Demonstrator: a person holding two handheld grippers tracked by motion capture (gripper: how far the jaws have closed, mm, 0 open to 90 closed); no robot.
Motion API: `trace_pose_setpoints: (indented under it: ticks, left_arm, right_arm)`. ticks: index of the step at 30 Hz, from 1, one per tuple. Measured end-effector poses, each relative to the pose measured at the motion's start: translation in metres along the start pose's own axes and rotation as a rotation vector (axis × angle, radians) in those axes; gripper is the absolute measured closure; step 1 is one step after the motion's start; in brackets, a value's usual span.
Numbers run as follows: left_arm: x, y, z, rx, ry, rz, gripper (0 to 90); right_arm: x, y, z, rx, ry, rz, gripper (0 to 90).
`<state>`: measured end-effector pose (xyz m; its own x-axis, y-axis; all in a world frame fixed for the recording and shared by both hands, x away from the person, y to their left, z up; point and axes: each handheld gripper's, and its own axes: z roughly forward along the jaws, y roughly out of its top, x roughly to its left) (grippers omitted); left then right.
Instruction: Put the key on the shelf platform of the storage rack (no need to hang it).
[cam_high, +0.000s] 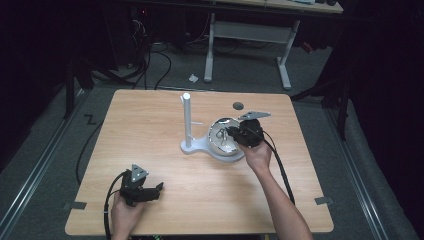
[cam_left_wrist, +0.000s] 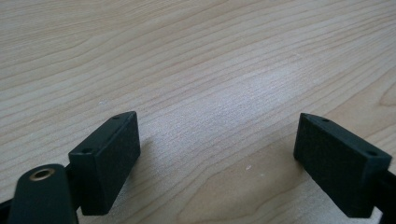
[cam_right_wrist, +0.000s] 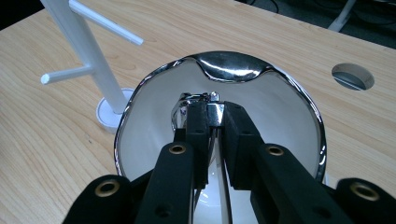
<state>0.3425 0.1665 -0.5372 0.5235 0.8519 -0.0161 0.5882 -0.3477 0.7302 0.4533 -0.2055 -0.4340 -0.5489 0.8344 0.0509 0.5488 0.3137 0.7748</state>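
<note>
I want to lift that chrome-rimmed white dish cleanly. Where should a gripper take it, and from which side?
Grip the small metal fitting at the centre of the dish, coming straight in from its open side, as the right gripper does: the fitting is narrow, the rim wide and curved.

A light wooden tabletop carries a white stand with an upright post near the middle of the frame, and a shiny metal bowl just right of it, touching its base. A round hole sits toward the upper right.
</note>
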Motion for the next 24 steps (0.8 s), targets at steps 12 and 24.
trace_pose_setpoints:
  ticks: [12,24]
  left_arm:
    - [0.0,0.0,0.0,0.001,-0.002,-0.001,15.0]
    - [0.0,0.0,0.0,0.001,-0.002,-0.001,15.0]
  right_arm:
    - [0.002,0.003,0.011,0.014,-0.002,-0.003,81.8]
    - [0.0,0.004,0.02,0.015,-0.011,0.001,81.7]
